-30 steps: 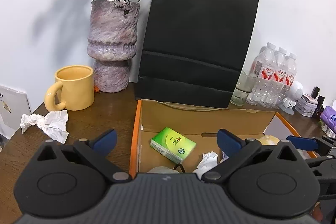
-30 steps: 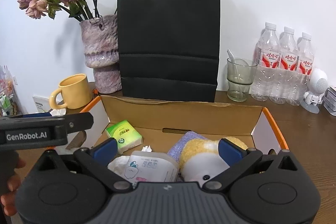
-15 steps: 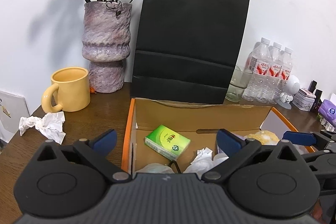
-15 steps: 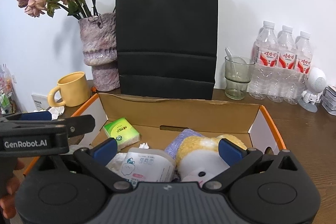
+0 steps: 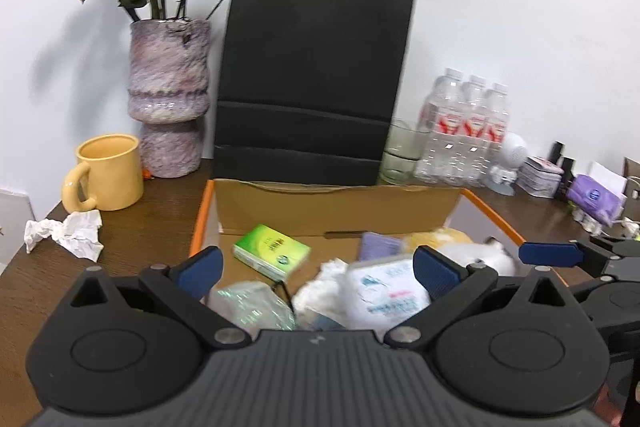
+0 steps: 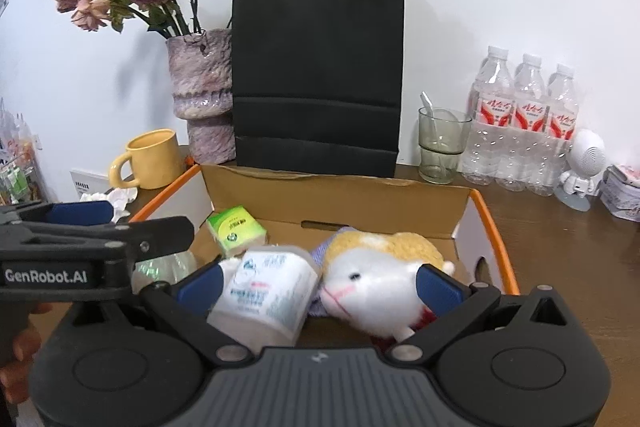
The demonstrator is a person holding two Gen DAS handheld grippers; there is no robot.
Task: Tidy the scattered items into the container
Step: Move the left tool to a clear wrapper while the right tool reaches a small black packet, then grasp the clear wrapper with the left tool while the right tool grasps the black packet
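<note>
Blue-tipped tongs (image 5: 316, 269), both wide open, empty

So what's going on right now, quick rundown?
Both tongs, left and right, open and empty over the cardboard box. Crumpled tissue lies outside, by the yellow mug. Nothing blocking it.

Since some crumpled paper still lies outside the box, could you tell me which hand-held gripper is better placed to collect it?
Left, probably. The crumpled paper lies by the yellow mug, on the left hand-held gripper's side; it is open and empty. The right hand-held gripper is over the box.
</note>
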